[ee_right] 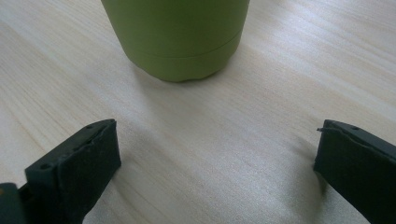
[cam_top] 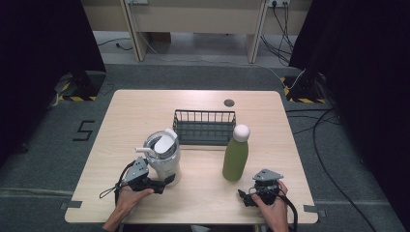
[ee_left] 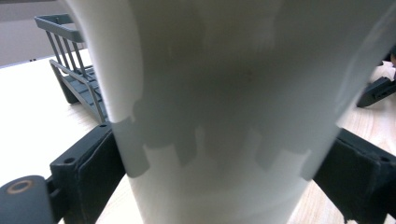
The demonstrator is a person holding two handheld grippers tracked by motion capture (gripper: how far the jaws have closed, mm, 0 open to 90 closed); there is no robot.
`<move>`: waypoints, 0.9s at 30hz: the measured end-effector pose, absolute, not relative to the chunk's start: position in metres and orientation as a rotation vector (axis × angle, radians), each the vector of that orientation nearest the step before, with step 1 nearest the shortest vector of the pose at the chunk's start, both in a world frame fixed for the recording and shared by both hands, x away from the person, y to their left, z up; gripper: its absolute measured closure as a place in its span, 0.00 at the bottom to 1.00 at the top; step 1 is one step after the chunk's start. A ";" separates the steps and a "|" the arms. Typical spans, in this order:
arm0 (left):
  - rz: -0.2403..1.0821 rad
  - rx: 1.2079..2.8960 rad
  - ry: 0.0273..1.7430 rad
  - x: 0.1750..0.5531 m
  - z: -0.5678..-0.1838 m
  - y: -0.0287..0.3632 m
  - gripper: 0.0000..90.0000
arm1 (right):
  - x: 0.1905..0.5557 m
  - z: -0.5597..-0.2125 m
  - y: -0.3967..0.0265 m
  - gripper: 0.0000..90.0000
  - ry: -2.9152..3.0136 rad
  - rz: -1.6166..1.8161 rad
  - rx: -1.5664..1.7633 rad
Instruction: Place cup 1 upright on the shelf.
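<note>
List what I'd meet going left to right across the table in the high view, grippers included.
Left gripper → white tumbler → green bottle → right gripper. The wire basket sits farther back, spanning the gap between tumbler and bottle, so I leave it out of the order.

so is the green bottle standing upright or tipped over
Upright. The green bottle stands on its base on the table, white cap on top; the right tongs sit open, short of it.
</note>
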State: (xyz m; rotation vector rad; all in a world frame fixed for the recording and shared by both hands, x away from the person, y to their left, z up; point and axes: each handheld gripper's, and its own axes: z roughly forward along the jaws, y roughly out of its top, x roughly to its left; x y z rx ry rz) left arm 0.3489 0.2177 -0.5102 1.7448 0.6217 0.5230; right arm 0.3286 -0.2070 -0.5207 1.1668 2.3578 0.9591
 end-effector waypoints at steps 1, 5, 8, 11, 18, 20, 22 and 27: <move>0.525 1.741 0.624 0.349 -0.511 0.216 0.09 | 0.329 -0.521 -0.207 0.00 2.358 0.959 1.166; 0.523 1.731 0.623 0.350 -0.512 0.215 0.10 | 0.329 -0.521 -0.207 0.00 2.358 0.959 1.167; 0.512 1.716 0.627 0.351 -0.513 0.212 0.10 | 0.329 -0.521 -0.207 0.00 2.358 0.959 1.166; 0.523 1.710 0.624 0.351 -0.513 0.211 0.10 | 0.329 -0.521 -0.207 0.00 2.359 0.959 1.165; 0.540 1.699 0.614 0.352 -0.514 0.211 0.11 | 0.329 -0.521 -0.207 0.00 2.360 0.960 1.158; 0.537 1.693 0.619 0.352 -0.514 0.210 0.11 | 0.329 -0.521 -0.207 0.00 2.360 0.960 1.158; 0.537 1.693 0.618 0.352 -0.514 0.210 0.12 | 0.329 -0.521 -0.207 0.00 2.359 0.960 1.166; 0.516 1.705 0.623 0.349 -0.513 0.207 0.12 | 0.329 -0.521 -0.207 0.00 2.361 0.960 1.158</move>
